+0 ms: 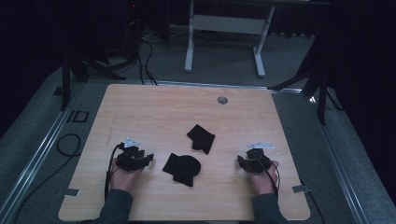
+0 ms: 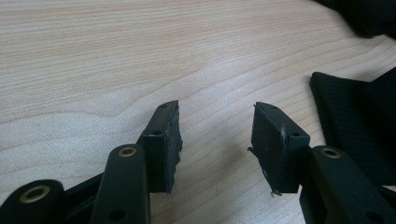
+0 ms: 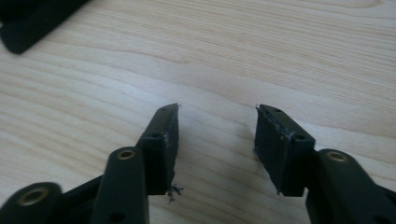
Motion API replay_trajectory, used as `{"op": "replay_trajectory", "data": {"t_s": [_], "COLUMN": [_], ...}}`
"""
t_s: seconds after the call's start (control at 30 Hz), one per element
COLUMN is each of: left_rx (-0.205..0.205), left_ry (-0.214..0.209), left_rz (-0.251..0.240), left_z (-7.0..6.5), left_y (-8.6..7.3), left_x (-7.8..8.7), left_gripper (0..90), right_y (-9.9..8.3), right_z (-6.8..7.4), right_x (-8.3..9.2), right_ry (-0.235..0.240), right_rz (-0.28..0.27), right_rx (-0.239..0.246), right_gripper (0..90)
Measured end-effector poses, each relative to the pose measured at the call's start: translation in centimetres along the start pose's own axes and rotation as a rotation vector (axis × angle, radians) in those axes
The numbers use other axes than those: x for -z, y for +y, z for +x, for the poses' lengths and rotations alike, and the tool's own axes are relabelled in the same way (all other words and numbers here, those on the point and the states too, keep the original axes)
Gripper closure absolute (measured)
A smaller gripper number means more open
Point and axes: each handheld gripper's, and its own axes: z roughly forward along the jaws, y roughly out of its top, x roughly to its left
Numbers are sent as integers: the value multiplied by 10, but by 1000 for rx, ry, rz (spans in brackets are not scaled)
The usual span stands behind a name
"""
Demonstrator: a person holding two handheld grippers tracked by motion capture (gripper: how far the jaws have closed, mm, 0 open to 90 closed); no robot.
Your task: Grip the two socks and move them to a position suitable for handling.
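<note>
Two black pieces of cloth lie on the wooden table [image 1: 154, 107]. The nearer cloth [image 1: 182, 168] sits at the middle front, the farther cloth [image 1: 201, 137] a little behind it. My left gripper [image 1: 148, 157] rests low at the front left, open, its tips pointing toward the nearer cloth. In the left gripper view the left gripper [image 2: 217, 119] has bare wood between its jaws, and the nearer cloth [image 2: 359, 126] lies just to the right. My right gripper [image 1: 240, 160] rests at the front right, open. The right gripper [image 3: 217, 116] also frames bare wood, with black cloth [image 3: 28, 23] at the upper left.
A small grey round cap [image 1: 222, 100] is set into the table near its far edge. Beyond the table stand a white desk frame [image 1: 224, 28] and black stand legs on grey carpet. Cables trail on the floor at the left.
</note>
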Motion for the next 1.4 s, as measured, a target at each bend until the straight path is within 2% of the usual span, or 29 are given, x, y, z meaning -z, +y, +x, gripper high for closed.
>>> {"op": "replay_trajectory", "data": {"t_s": [0.1,0.2,0.33,0.47,0.53,0.63,0.9,1.07,1.3,1.4], "left_rx": [-6,-13,-29,-29,-26,-42,-43,-52,-54,-54], "left_ry": [6,8,10,5,4,7,9,8,9,7], "left_rz": [1,1,3,2,0,0,-3,-2,-3,-3], "left_z": [-1,-2,-5,-5,-6,-8,-9,-10,-10,-9], "left_y": [0,0,0,0,0,0,0,0,0,0], "left_x": [0,0,-1,-1,-2,-3,-3,-3,-4,-4], "left_gripper": [522,518,511,510,508,497,494,491,491,491], "right_y": [1,3,7,10,11,13,18,21,24,27], "right_z": [4,11,22,29,30,33,48,66,89,103], "right_x": [1,4,6,9,10,13,17,19,21,23], "right_ry": [12,40,49,62,66,80,125,148,225,274], "right_rz": [8,22,39,31,24,20,-1,-16,-37,-54], "right_rx": [28,82,155,195,202,213,258,305,339,359], "right_gripper": [568,700,779,820,844,896,899,899,900,900]}}
